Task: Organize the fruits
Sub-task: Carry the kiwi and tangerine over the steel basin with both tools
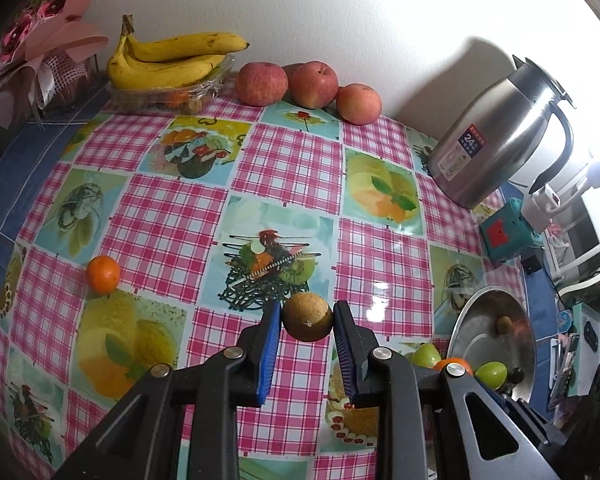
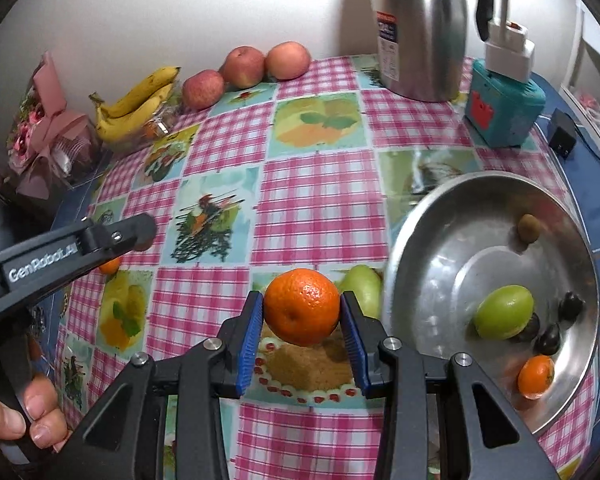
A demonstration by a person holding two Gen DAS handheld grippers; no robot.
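- Over on my right, the steel bowl (image 2: pixel 496 196) holds a green fruit (image 2: pixel 503 312), a small orange (image 2: pixel 536 376), a brown fruit (image 2: pixel 528 228) and some dark pieces.
- Bananas (image 1: pixel 168 60) lie on a clear plastic box (image 1: pixel 168 96) by the wall.
- My right gripper (image 2: pixel 302 312) hangs beside the bowl, its pads clamping a mandarin (image 2: pixel 302 308) clear of the tablecloth (image 2: pixel 312 208).
- My left gripper (image 1: pixel 307 318) pinches a brown round fruit (image 1: pixel 307 316); a loose mandarin (image 1: pixel 103 274) lies well to its left.

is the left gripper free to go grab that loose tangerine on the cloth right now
Probably not yet. The left gripper is already shut on a brown round fruit, so its jaws are full. The tangerine itself sits in the open on the tablecloth, nothing blocking it.
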